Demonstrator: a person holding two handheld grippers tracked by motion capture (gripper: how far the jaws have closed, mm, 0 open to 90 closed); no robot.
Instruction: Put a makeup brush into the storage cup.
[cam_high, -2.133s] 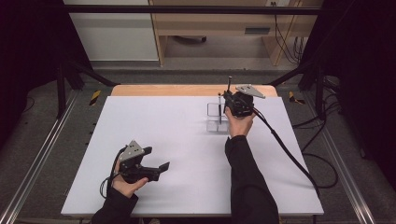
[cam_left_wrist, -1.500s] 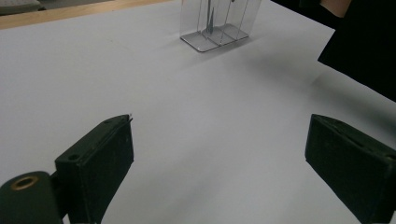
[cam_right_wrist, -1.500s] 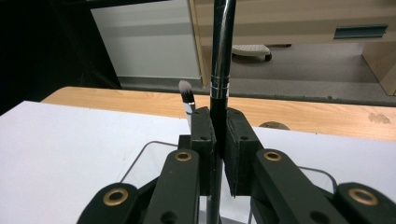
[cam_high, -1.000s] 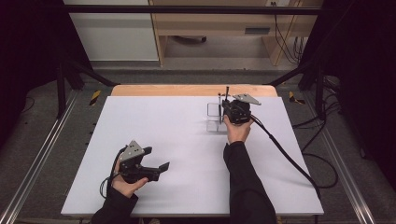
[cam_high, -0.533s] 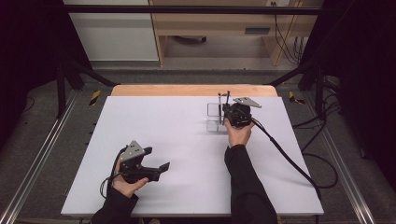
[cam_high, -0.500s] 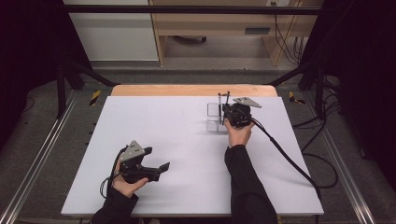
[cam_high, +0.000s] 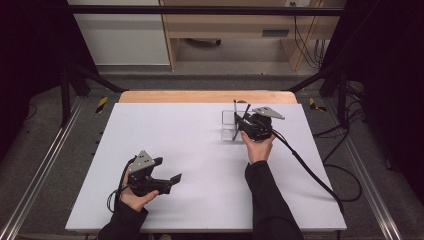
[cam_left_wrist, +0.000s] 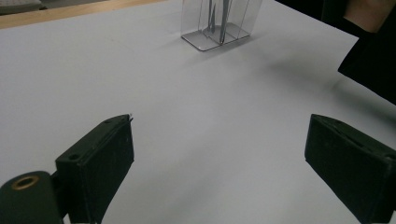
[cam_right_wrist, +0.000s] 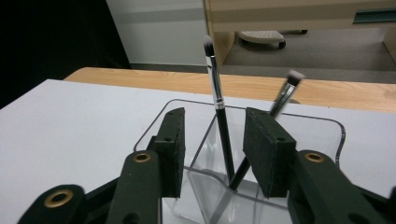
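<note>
Standing in the clear holder (cam_high: 231, 126) at the bench's (cam_high: 200, 150) one o'clock, two makeup brushes (cam_right_wrist: 218, 105) lean apart. Your right hand-held gripper (cam_right_wrist: 212, 140) straddles the upright brush, jaws parted and not yet touching it. Your left hand-held gripper (cam_left_wrist: 219, 172) rests wide open and empty at seven o'clock. Closing off-centre could knock the brush against its neighbour (cam_right_wrist: 285, 95) or tip the light holder. Compared with two seconds ago, your right hand has dropped lower toward the holder; the left is unchanged.
</note>
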